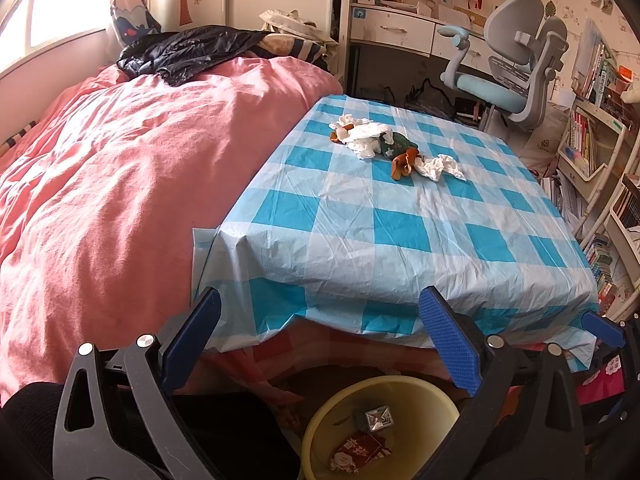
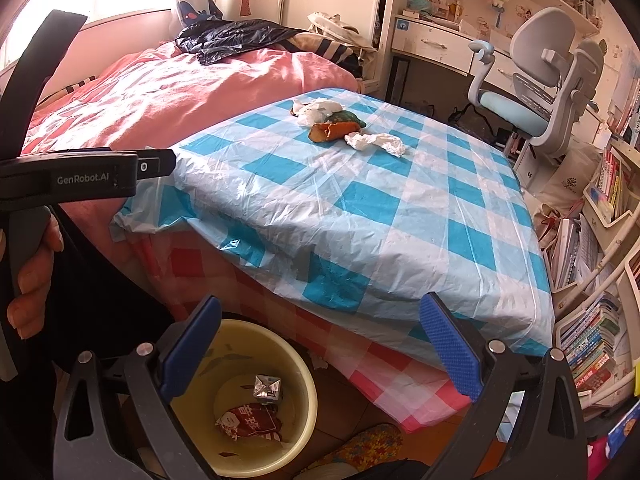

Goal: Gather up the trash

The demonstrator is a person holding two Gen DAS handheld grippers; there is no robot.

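the trash sits in a loose cluster on the far part of the table [image 1: 360, 220], which is covered by a blue-and-white checked plastic cloth: crumpled white tissues [image 1: 366, 136], a dark green wrapper [image 1: 396, 145], an orange-brown peel [image 1: 404, 164] and one more wad of tissue [image 1: 440, 167] just beside it. the pieces touch or overlap, so they can be taken singly or as a small clump. the tissues look very light and soft and should crush under the pads; a fold that stands up is the likely place to pinch. the peel seems limp and perhaps a little slick, best taken across a curled edge. the wrapper looks thin and crinkly.

a yellow bin [image 2: 304, 396] stands on the floor at the near edge of the table, already holding a red packet [image 2: 250, 422] and a small foil piece [image 2: 267, 389].

the left gripper [image 1: 320, 330] and right gripper [image 2: 320, 330] both hover above the bin, jaws spread wide, holding nothing, well apart from the cluster.
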